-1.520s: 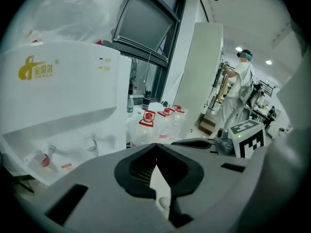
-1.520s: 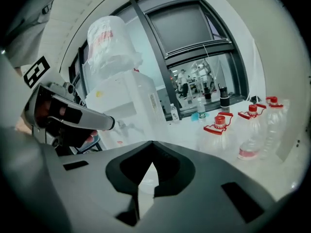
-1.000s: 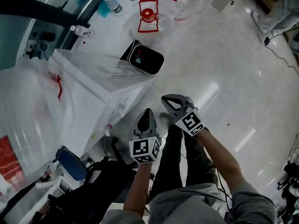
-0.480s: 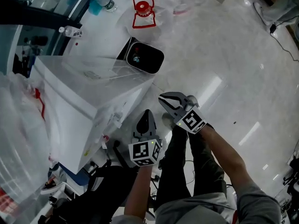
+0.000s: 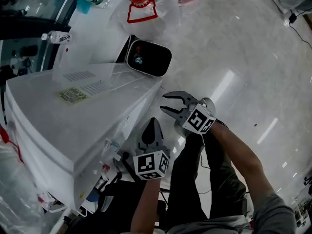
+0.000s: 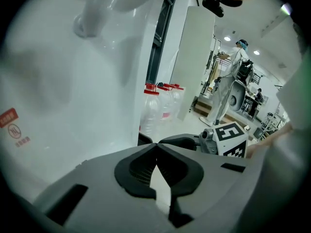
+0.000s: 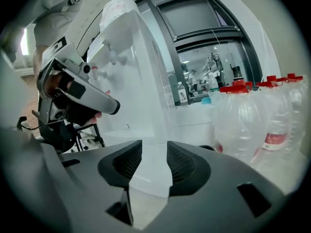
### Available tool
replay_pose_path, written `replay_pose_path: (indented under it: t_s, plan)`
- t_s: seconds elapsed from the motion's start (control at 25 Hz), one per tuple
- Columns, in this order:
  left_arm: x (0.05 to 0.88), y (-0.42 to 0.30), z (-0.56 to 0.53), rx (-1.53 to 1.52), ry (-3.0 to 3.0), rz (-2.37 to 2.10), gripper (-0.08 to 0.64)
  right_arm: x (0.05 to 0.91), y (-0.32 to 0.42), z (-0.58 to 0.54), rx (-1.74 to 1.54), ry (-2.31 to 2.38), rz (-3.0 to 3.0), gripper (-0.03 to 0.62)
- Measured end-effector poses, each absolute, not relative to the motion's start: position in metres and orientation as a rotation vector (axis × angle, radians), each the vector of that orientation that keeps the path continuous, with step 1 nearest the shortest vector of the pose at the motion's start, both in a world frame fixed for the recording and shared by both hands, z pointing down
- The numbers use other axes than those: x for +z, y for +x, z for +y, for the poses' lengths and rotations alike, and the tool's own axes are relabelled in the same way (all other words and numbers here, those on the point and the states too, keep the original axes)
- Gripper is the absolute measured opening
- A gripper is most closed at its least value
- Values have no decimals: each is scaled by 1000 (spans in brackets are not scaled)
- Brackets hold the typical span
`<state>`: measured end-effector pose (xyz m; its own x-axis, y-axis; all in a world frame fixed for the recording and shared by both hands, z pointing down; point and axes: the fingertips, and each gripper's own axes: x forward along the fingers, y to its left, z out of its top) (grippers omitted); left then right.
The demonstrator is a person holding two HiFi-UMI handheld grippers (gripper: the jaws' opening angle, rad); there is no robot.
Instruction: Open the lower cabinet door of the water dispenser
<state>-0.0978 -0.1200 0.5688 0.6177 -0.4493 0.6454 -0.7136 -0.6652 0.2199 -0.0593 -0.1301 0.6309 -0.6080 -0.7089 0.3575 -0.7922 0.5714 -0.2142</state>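
The white water dispenser (image 5: 73,126) fills the left of the head view, seen from above. My left gripper (image 5: 152,123) hangs beside its front corner, jaws shut with nothing in them; its own view shows the dispenser's white wall (image 6: 63,81) close on the left. My right gripper (image 5: 165,104) is just right of it, lower than the dispenser top, jaws opening with nothing between them. In the right gripper view the dispenser's front (image 7: 136,81) with its taps stands ahead, its lower part in line with the right gripper (image 7: 154,152). The left gripper (image 7: 92,98) shows there at the left.
A black-and-white unit (image 5: 148,58) stands on the floor behind the dispenser. Large water jugs with red caps (image 5: 139,4) (image 7: 252,115) stand beyond it. The person's legs (image 5: 195,179) are under the grippers. Glossy floor (image 5: 243,57) stretches right.
Both grippers have sunk beside the dispenser, whose top now fills more of the head view. The right gripper's jaws have parted from shut; the left stayed shut.
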Motion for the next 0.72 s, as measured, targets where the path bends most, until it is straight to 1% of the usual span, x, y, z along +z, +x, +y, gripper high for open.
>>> replay_pose_path:
  t_s: [0.36, 0.72]
  plan:
    - [609, -105, -134, 801, 2372, -919, 8, 675, -72, -156, 473, 1184, -2593, 207]
    - [630, -118, -134, 848, 2384, -873, 8, 710, -90, -178, 430, 1079, -2593, 284]
